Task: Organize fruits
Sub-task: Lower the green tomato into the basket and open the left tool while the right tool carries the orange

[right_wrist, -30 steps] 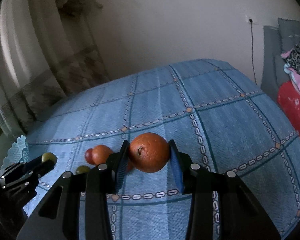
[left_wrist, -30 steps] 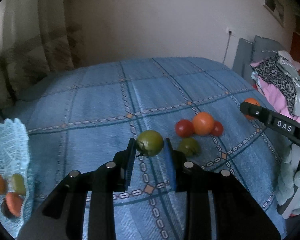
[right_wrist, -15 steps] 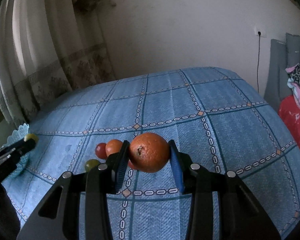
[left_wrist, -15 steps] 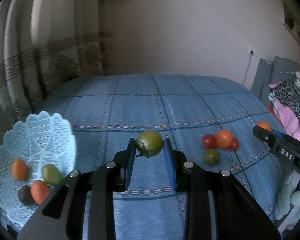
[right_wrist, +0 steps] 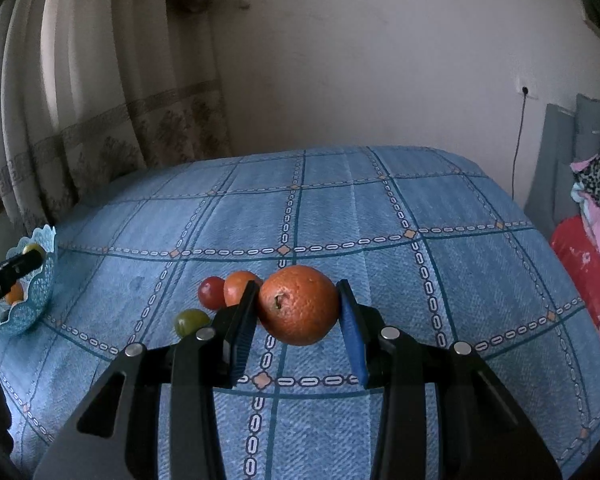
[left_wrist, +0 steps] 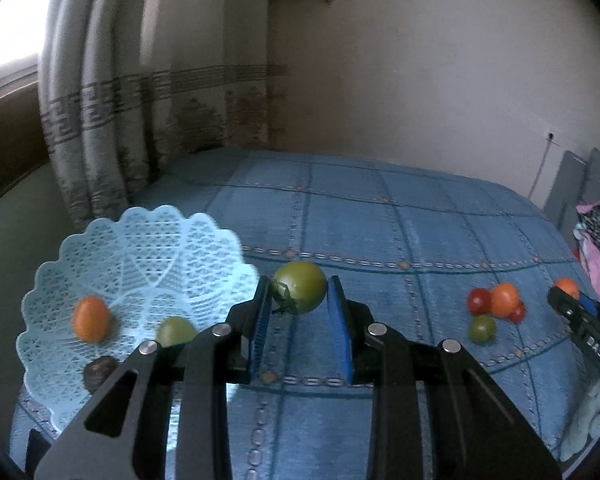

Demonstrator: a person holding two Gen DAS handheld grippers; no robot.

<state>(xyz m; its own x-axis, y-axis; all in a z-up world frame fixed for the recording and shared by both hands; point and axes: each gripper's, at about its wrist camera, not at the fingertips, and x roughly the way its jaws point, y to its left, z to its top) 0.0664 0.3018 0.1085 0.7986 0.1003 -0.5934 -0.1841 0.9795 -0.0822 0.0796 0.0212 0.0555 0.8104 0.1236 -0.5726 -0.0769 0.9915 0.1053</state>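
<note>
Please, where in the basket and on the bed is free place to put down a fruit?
The basket has bare mesh across its far half; its near side is crowded with an orange fruit, a green one and a dark one. The bedspread lies bare behind and to the right of the fruit cluster.

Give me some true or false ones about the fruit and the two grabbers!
1. The left gripper holds a green tomato. True.
2. The right gripper is empty. False: it is shut on an orange.
3. The basket has fruit in it. True.
4. The basket is red. False: it is light blue.
5. Some fruit lies on the blue cloth. True.
</note>
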